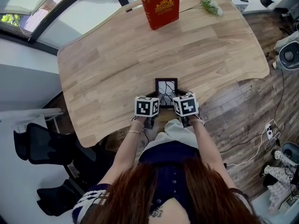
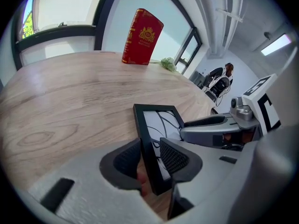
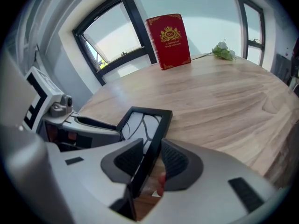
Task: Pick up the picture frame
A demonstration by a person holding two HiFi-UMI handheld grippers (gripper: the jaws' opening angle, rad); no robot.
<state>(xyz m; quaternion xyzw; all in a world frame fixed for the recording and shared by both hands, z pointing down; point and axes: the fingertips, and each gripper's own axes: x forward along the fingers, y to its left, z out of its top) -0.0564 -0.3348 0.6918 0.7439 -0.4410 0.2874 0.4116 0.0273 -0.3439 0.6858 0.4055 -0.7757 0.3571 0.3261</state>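
A small black picture frame (image 1: 166, 88) with a white, black-lined picture lies at the near edge of the wooden table (image 1: 112, 64), right in front of the person. My left gripper (image 1: 156, 104) is shut on the frame's left edge (image 2: 148, 139), the black rim standing between its pads (image 2: 174, 157). At the other side, my right gripper (image 1: 177, 104) is shut on the frame's right edge (image 3: 154, 134). The near end of the frame (image 3: 140, 120) looks tilted up off the wood. Each gripper view also shows the other gripper beside the frame.
A red book (image 1: 160, 6) stands upright at the table's far edge, with a sprig of white flowers (image 1: 210, 3) lying to its right. A black office chair (image 1: 42, 146) stands at the table's left. Cables and devices lie on the floor at the right.
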